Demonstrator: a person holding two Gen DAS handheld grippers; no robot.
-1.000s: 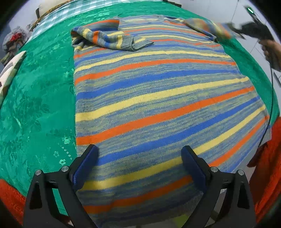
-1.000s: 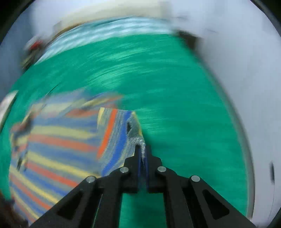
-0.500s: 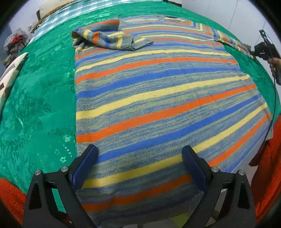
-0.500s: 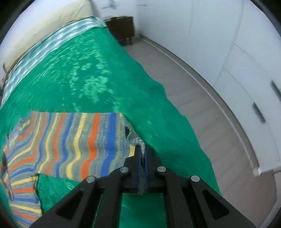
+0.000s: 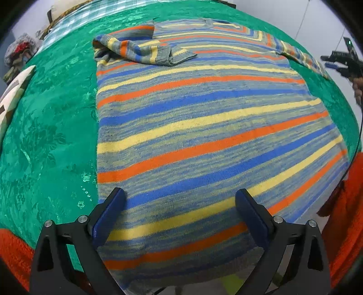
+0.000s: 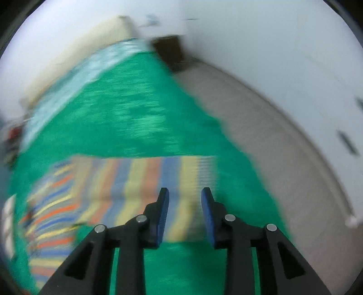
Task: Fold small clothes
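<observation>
A striped sweater in blue, yellow, orange and grey lies flat on the green bedspread. Its left sleeve is folded across the chest. Its right sleeve is stretched out sideways toward the bed's right edge. My left gripper hovers open over the hem, its blue pads wide apart with nothing between them. My right gripper is above the cuff end of the stretched sleeve; its jaws are opening and the pads do not press the cloth. In the left wrist view the right gripper is at the far right.
Orange knitted fabric hangs at the bed's near corners. A patterned pillow lies at the left. A checked cloth covers the head of the bed. Pale floor and a dark nightstand lie beyond the bed's right edge.
The right gripper pulled the right sleeve outward off the body until it lay stretched sideways, then let go of the cuff and its jaws parted. The left gripper stayed still.
</observation>
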